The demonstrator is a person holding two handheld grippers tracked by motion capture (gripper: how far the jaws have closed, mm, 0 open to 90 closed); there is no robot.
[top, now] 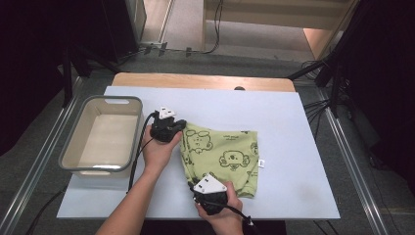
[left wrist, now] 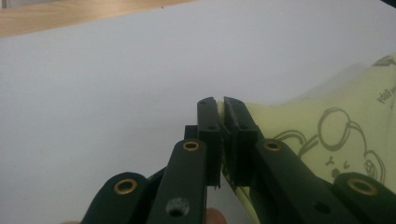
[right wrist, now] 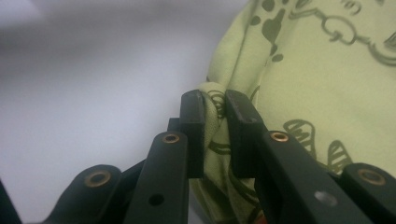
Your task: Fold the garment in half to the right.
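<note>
Green printed garment (top: pixel 220 156) lying folded and flat on the white table (top: pixel 293 127), a little toward the near edge and left of middle, small white tag sticking out at its right side. Grey tub (top: pixel 100 134) standing at the table's left edge, well apart from the cloth, nothing seen inside it.

Left gripper (top: pixel 177 128) at the garment's far left corner, clamped tight on a thin edge of the fabric; seen from the left gripper view (left wrist: pixel 219 105), pads nearly meeting with only a sliver of green between them. Right gripper (top: pixel 205 188) at the near left corner, by the table's near edge; in the right gripper view (right wrist: pixel 215 100) a bunched fold of cloth pinched between the pads, thicker there than at the other corner.

Soft, light and limp by the look of it: no stiffness to carry its own shape, likely to sag and swing between the two held corners once lifted. Little risk of damage, not slippery, but a thin edge could slide out of a shallow pinch. Best held well in from the hem, through all layers at once, at two corners of the same side, as now, so the rest hangs evenly.
</note>
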